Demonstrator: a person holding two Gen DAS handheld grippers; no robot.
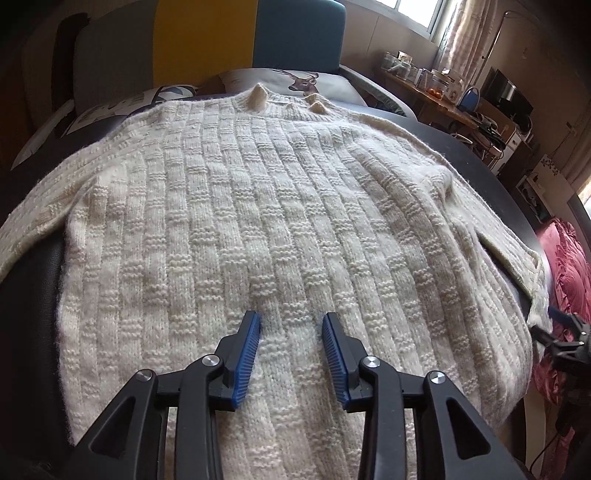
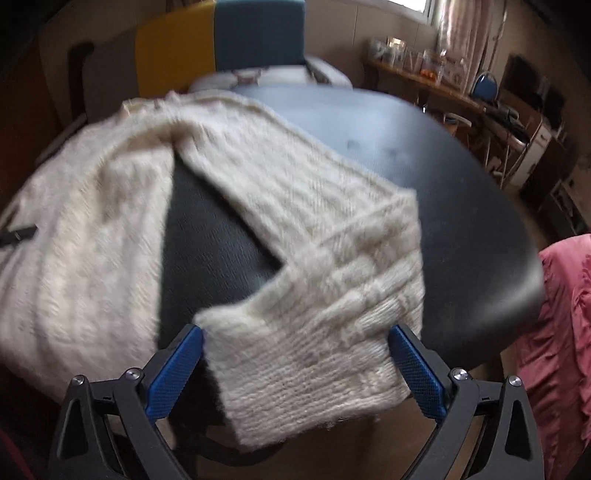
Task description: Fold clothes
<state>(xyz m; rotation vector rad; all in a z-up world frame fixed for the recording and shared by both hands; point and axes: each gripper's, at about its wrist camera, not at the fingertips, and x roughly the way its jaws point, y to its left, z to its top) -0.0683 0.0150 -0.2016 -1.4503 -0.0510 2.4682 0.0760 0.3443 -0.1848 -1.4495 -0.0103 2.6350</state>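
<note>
A cream knitted sweater [image 1: 266, 206] lies flat on a black padded table [image 1: 33, 295], collar at the far end. My left gripper [image 1: 291, 319] hovers low over the sweater's lower middle, open, with only knit showing under the gap between its blue pads. In the right wrist view the sweater's right sleeve [image 2: 295, 192] runs diagonally across the black table [image 2: 461, 221], and its ribbed cuff [image 2: 310, 362] hangs over the near edge. My right gripper [image 2: 297, 332] is open wide, with the cuff between its fingers. That view is blurred.
Pillows [image 1: 310, 83] and a yellow and blue headboard [image 1: 258, 33] stand beyond the collar. A cluttered desk [image 1: 443, 96] with a blue chair runs along the right wall. Pink ruffled fabric [image 2: 561, 332] lies just right of the table.
</note>
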